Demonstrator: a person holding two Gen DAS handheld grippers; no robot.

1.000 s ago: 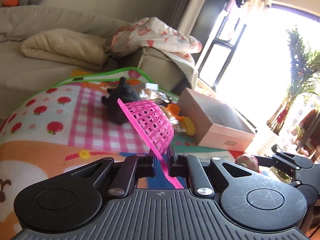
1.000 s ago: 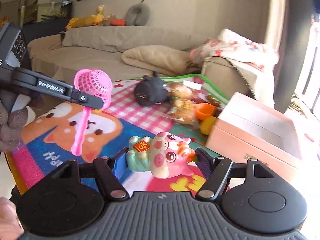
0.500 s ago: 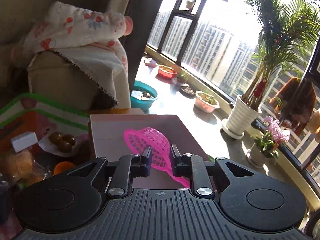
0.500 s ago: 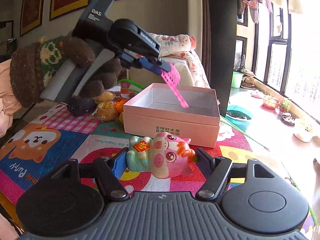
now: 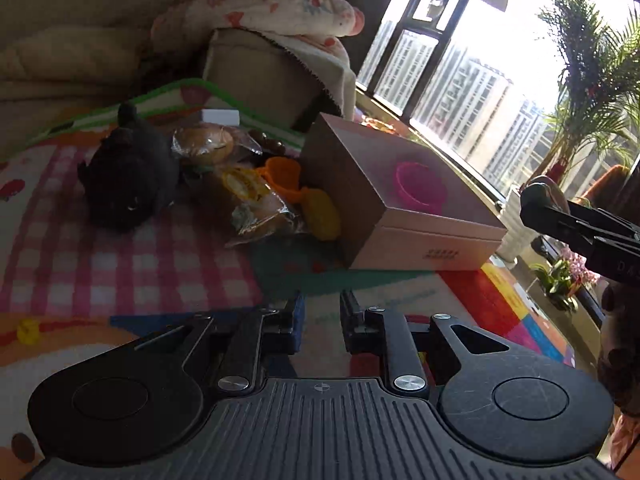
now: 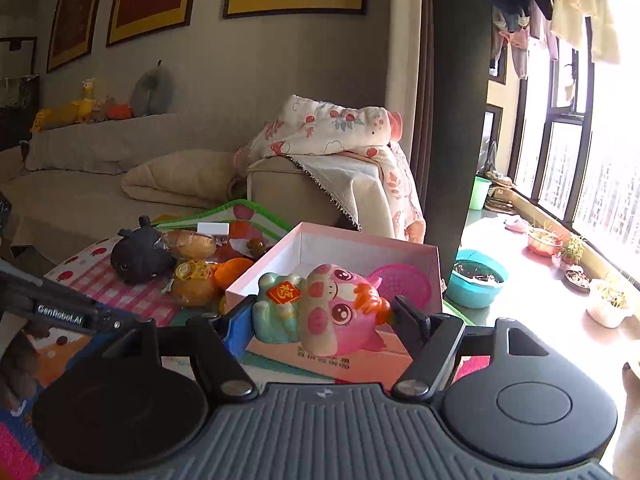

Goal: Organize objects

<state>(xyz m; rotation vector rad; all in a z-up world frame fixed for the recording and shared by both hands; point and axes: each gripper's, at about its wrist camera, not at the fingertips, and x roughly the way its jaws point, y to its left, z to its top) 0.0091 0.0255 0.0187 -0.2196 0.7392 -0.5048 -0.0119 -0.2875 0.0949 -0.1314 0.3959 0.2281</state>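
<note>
A pink cardboard box (image 5: 404, 216) (image 6: 340, 246) stands open on the colourful mat. The pink mesh scoop (image 5: 420, 188) (image 6: 402, 286) lies inside it. My left gripper (image 5: 322, 320) is open and empty, low over the mat in front of the box. My right gripper (image 6: 320, 312) is shut on a pink pig figurine (image 6: 324, 312) and holds it just in front of the box's near wall. A black plush toy (image 5: 130, 178) (image 6: 138, 256), wrapped buns (image 5: 248, 192) (image 6: 192, 268), an orange cup (image 5: 280, 174) and a yellow piece (image 5: 322, 214) lie left of the box.
A beige sofa with a folded blanket (image 6: 180, 178) and a floral quilt (image 6: 332, 132) stands behind the mat. A small white block (image 5: 220, 117) lies at the mat's far edge. Plant pots (image 6: 478, 284) line the window ledge on the right.
My left gripper let go of the pink scoop into the box, opened and drew back low over the mat. My right gripper carried the pig closer to the box.
</note>
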